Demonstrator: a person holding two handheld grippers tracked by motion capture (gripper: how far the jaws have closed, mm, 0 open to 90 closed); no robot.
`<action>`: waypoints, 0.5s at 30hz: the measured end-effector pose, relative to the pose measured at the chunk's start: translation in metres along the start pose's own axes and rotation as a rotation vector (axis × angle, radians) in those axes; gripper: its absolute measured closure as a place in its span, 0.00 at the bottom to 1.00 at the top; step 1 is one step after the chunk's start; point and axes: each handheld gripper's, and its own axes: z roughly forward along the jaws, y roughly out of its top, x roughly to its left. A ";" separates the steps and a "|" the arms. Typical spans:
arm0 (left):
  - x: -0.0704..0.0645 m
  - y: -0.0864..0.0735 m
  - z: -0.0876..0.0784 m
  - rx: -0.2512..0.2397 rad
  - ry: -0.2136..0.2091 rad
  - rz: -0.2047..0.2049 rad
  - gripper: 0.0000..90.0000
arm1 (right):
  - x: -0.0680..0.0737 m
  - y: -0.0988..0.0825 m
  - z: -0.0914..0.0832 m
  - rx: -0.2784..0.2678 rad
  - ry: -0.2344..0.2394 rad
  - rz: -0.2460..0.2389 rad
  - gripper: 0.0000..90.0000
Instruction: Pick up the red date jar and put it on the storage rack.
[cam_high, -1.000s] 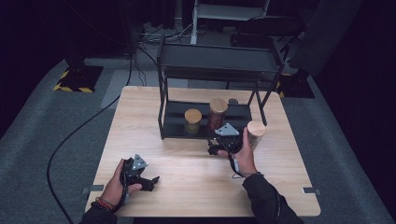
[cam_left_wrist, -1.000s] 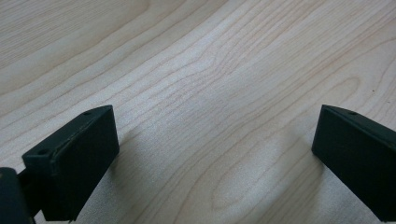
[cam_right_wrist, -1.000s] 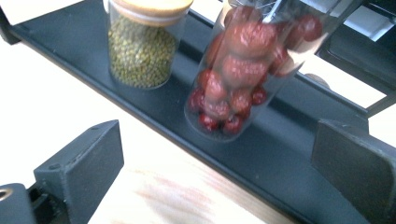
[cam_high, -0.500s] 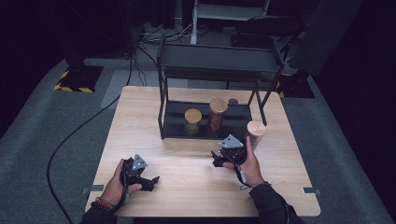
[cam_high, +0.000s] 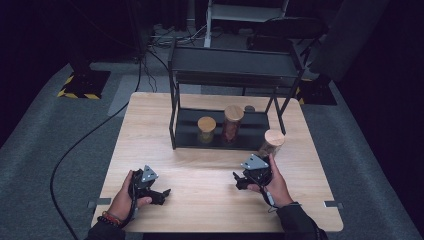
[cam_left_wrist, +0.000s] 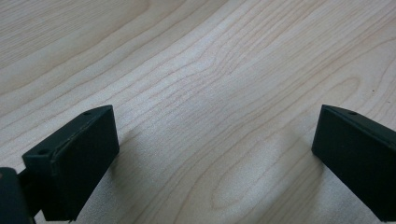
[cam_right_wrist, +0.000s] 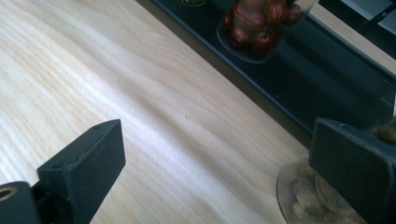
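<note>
Right gripper (cam_right_wrist: 215, 158): jaws stand wide apart with bare table (cam_right_wrist: 140, 93) between them and nothing held. Just outside the right-hand jaw, at the lower corner of the right gripper view, stands a clear jar (cam_right_wrist: 308, 200) of pale pieces; the jaw overlaps it there, and whether the two touch cannot be settled from this angle. In the high view the same jar (cam_high: 271, 143), wooden-lidded, stands on the table just ahead of the right gripper (cam_high: 239, 181) and slightly to its outer side, in front of the black rack (cam_high: 230, 65).

Ahead of the jaws lies the rack's bottom tray (cam_right_wrist: 299, 74). On it stands a jar of dark red fruit (cam_right_wrist: 257, 23); in the high view a shorter jar (cam_high: 206, 129) stands just beside that one, on the side toward the left hand.

Left gripper (cam_left_wrist: 215, 158): jaws likewise wide apart, empty, low over plain wood grain. In the high view it sits in the left hand (cam_high: 125, 197) near the table's near edge, well apart from the rack and from the right hand (cam_high: 272, 182).
</note>
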 end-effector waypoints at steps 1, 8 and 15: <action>0.000 0.000 0.000 0.001 0.000 0.000 0.00 | -0.001 -0.002 -0.001 0.002 0.001 -0.002 0.04; 0.000 0.000 0.000 0.001 0.000 0.000 0.00 | -0.009 -0.018 -0.008 0.018 -0.003 -0.009 0.04; 0.000 0.000 0.000 0.001 0.000 0.000 0.00 | -0.017 -0.032 -0.014 0.038 -0.007 -0.006 0.04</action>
